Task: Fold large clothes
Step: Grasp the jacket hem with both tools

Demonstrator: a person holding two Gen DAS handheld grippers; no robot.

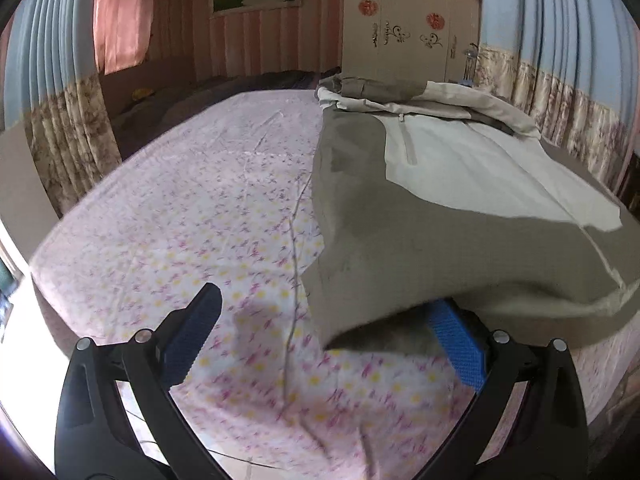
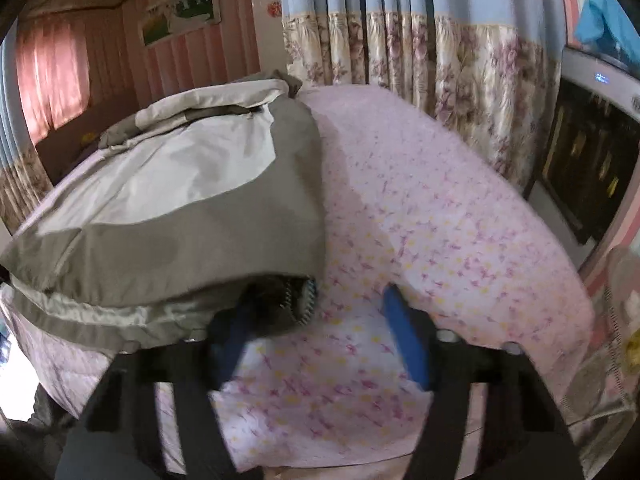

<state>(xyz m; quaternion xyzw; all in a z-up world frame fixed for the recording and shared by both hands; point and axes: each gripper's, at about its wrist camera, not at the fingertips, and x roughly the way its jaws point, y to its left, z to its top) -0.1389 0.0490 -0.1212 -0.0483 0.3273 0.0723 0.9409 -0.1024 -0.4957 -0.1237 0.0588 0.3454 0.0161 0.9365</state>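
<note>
A large olive-and-cream jacket [image 1: 432, 208] lies on the bed, its hood end far from me; it also shows in the right wrist view [image 2: 172, 216]. My left gripper [image 1: 328, 308] is open, its blue pads wide apart; the jacket's near hem drapes over the right pad [image 1: 456, 348], while the left pad [image 1: 192, 332] is bare above the sheet. My right gripper [image 2: 316, 320] is open; the jacket's near corner hangs over its left pad [image 2: 228, 340], and its right pad [image 2: 408, 344] is clear of the cloth.
The bed is covered by a pink floral sheet [image 1: 192, 216]. Blue and floral curtains [image 2: 420, 48] hang behind it. A cream wardrobe [image 1: 412, 20] stands at the far end. A dark cabinet [image 2: 592, 168] stands right of the bed.
</note>
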